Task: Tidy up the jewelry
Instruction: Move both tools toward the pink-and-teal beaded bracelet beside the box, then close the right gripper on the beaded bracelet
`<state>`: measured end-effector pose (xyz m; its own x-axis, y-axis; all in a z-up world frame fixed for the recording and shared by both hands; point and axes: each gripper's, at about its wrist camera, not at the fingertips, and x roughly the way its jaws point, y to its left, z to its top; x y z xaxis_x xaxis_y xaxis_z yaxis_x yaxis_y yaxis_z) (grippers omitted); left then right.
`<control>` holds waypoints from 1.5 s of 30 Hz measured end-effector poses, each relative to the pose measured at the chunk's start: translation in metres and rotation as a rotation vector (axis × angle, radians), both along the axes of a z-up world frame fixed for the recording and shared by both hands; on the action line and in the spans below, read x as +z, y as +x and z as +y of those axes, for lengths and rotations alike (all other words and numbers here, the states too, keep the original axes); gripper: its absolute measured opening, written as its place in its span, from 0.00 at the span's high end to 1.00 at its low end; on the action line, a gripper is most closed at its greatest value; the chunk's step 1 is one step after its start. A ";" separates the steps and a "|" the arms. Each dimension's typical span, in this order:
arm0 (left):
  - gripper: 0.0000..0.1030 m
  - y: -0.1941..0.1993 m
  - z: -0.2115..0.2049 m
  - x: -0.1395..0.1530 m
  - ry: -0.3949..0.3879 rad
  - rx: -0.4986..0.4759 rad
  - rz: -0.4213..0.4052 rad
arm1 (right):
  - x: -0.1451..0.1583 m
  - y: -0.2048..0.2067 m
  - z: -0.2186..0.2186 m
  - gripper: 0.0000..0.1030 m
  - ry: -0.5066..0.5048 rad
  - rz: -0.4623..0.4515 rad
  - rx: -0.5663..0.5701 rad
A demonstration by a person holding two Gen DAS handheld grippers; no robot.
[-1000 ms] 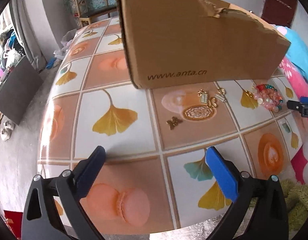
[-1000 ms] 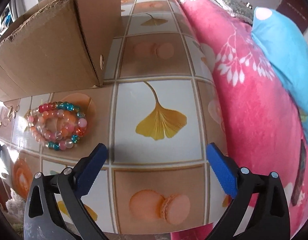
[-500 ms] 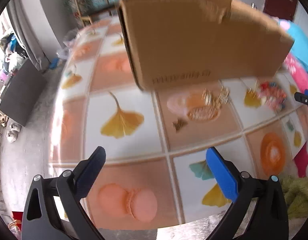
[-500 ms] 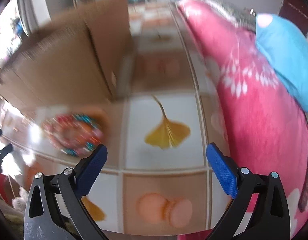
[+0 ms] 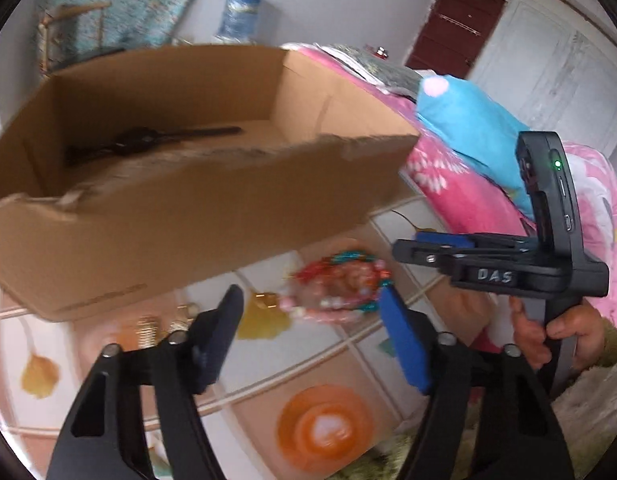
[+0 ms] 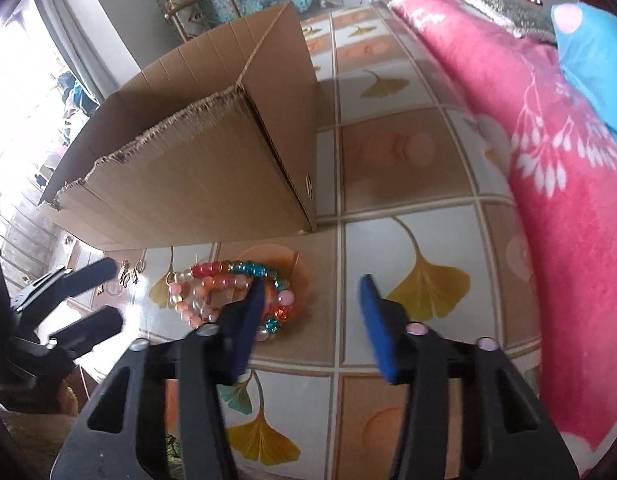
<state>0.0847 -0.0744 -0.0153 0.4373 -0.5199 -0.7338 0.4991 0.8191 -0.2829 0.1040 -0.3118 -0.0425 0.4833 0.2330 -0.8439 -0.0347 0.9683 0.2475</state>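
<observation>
A pile of beaded bracelets point(image 5: 340, 286), pink, red and teal, lies on the tiled table in front of an open cardboard box point(image 5: 180, 208). It also shows in the right wrist view point(image 6: 232, 294). My left gripper point(image 5: 312, 332) is open and empty, just short of the beads. My right gripper point(image 6: 310, 312) is open and empty, its left finger over the beads' right edge. The right gripper also shows in the left wrist view point(image 5: 436, 250), to the right of the beads. Small gold jewelry pieces point(image 5: 164, 322) lie left of the beads. A dark watch point(image 5: 148, 142) lies inside the box.
A pink blanket point(image 6: 556, 184) and a blue pillow point(image 5: 468, 120) lie along the table's right side. The box point(image 6: 212, 168) stands right behind the jewelry. The left gripper point(image 6: 80, 304) shows at the left of the right wrist view. A chair point(image 6: 196, 8) stands beyond the table.
Both grippers have swung toward the bracelets. The left view turned right and rose, now looking into the box. The right gripper moved left over the beads. Both stay open.
</observation>
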 end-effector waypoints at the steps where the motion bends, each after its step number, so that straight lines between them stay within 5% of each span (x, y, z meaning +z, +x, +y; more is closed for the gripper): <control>1: 0.46 0.002 -0.002 -0.002 -0.005 -0.009 0.013 | -0.001 0.000 0.002 0.68 -0.003 0.004 0.006; 7: 0.70 0.013 -0.008 -0.013 -0.002 0.000 0.091 | -0.011 0.009 0.006 0.87 -0.016 0.046 0.033; 15: 0.79 0.025 -0.010 -0.024 0.018 0.036 0.153 | -0.016 0.018 0.009 0.92 -0.010 0.061 0.058; 45: 0.87 0.035 -0.025 -0.035 0.083 0.053 0.175 | -0.009 0.022 0.023 0.88 -0.023 0.061 0.120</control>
<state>0.1195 -0.0991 -0.0502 0.3245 -0.4338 -0.8406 0.4037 0.8671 -0.2917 0.1259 -0.2886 -0.0517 0.4010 0.2661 -0.8766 -0.1366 0.9636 0.2300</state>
